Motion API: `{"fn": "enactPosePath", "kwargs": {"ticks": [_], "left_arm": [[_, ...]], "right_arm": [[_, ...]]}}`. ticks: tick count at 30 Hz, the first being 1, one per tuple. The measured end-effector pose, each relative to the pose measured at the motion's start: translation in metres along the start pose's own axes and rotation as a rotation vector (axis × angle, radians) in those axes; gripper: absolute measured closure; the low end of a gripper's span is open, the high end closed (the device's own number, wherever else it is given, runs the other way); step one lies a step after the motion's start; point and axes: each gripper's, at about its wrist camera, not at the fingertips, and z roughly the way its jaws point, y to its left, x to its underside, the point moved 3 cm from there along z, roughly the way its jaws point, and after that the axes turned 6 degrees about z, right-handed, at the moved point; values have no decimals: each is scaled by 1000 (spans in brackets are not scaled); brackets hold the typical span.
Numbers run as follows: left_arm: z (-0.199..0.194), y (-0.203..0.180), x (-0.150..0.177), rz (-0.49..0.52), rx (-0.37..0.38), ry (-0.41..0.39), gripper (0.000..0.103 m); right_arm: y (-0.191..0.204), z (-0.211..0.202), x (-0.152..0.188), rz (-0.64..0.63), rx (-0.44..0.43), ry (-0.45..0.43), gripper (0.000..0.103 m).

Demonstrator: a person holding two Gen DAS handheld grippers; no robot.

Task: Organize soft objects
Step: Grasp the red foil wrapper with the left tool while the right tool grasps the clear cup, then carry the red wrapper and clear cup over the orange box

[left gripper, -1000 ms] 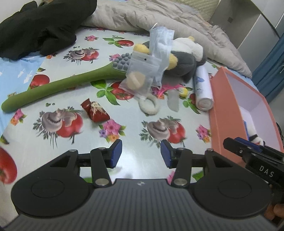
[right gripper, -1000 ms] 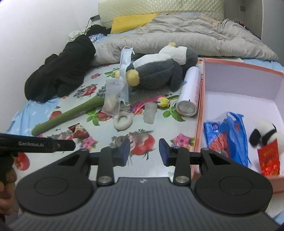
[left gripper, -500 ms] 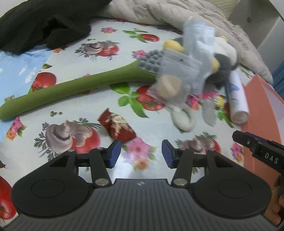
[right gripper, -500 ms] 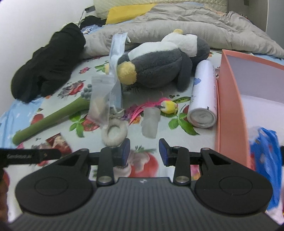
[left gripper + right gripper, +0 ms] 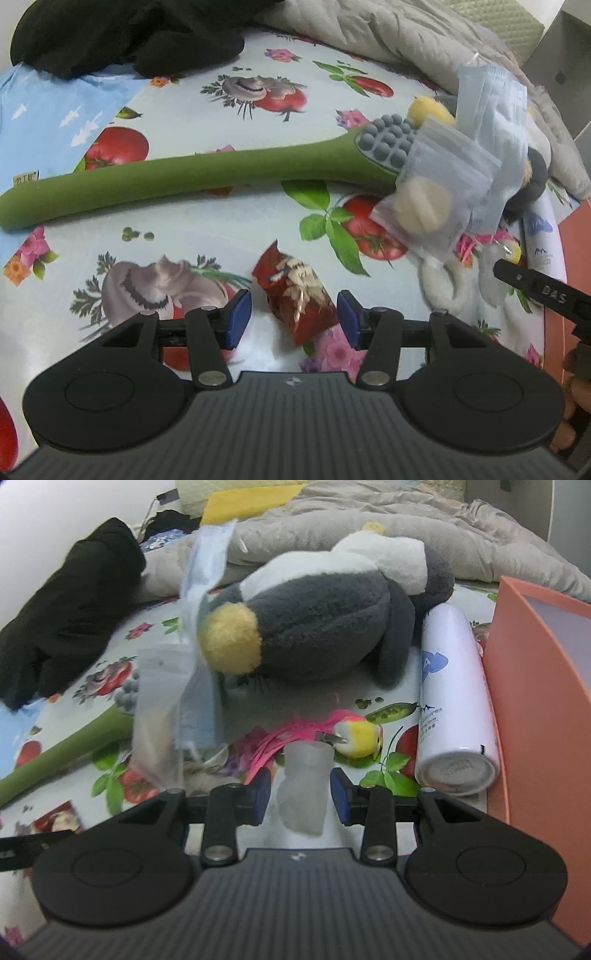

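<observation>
Only the left wrist view shows the crinkly red packet point(image 5: 297, 299) lying between the spread fingers of the open left claw point(image 5: 293, 314), its long axis running diagonally away to the left. Only the right wrist view shows a frosted, squashy white piece point(image 5: 304, 786) between the parted fingers of the open right claw point(image 5: 300, 793), pointing straight ahead toward the fuzzy grey penguin plush point(image 5: 325, 613).

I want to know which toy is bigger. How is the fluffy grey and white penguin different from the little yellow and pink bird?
The grey and white plush penguin is far bigger than the small yellow and pink toy bird. The penguin is mostly dark grey with a white belly and yellow feet; the bird is bright yellow with pink feathers trailing from it. The penguin lies farther back, the bird just beyond the right gripper. Both are bird toys lying on the patterned cloth.
</observation>
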Motion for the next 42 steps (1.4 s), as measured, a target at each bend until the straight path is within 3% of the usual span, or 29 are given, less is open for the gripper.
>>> {"fn": "enactPosePath", "kwargs": {"ticks": [5, 9, 13, 22, 42], "left_arm": [[6, 2, -4, -19, 13, 2, 46], [9, -3, -4, 7, 13, 0, 47], [12, -9, -4, 31, 8, 10, 58], [-1, -18, 2, 97, 30, 27, 68], [-116, -51, 31, 155, 145, -56, 69]], "right_arm": [[2, 16, 0, -1, 4, 26, 62], [-1, 20, 1, 10, 21, 36, 71], [-4, 16, 1, 13, 28, 47, 81], [2, -5, 6, -30, 25, 44, 84], [3, -123, 28, -38, 0, -45, 84]]}}
